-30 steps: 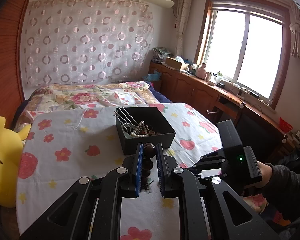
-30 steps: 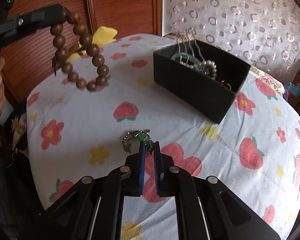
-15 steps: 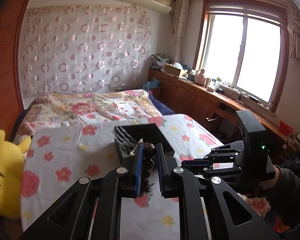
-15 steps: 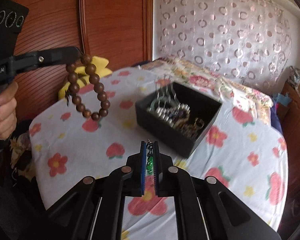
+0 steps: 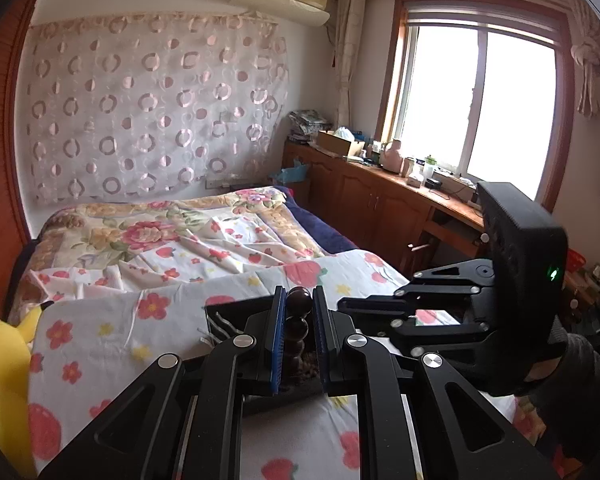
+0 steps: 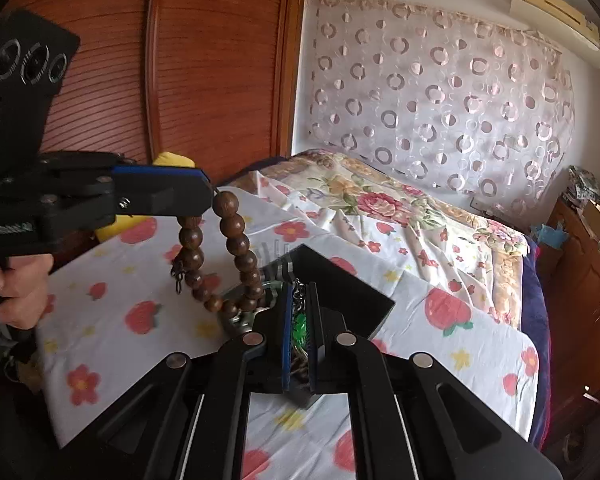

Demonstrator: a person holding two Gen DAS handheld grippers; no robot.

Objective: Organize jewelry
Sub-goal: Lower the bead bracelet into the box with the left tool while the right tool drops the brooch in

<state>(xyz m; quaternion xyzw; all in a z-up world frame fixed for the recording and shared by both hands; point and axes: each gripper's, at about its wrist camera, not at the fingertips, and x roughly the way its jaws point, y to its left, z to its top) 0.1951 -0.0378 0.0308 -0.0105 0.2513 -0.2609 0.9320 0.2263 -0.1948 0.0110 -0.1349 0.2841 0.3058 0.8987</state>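
My left gripper (image 5: pixel 299 300) is shut on a brown wooden bead bracelet (image 5: pixel 299 312). In the right wrist view the bracelet (image 6: pixel 236 248) hangs as a loop from the left gripper (image 6: pixel 206 196), its lowest beads at the left corner of the black jewelry box (image 6: pixel 340 280). My right gripper (image 6: pixel 299 292) is shut on a small chain with a green pendant (image 6: pixel 299 328) and is held over the box. In the left wrist view the box (image 5: pixel 224 308) is mostly hidden behind the left gripper's fingers, and the right gripper (image 5: pixel 346 306) comes in from the right.
The box stands on a table under a white cloth with flowers and strawberries (image 6: pixel 440 340). A yellow plush toy (image 5: pixel 0 380) lies at its left edge. Behind are a bed with a floral quilt (image 5: pixel 160 236) and a wooden wardrobe (image 6: pixel 200 60). A person's hand (image 6: pixel 16 288) grips the left tool.
Both grippers rose and closed in on the box. The right one lifted the green pendant chain off the cloth. The bracelet swung from beside the box to its corner.
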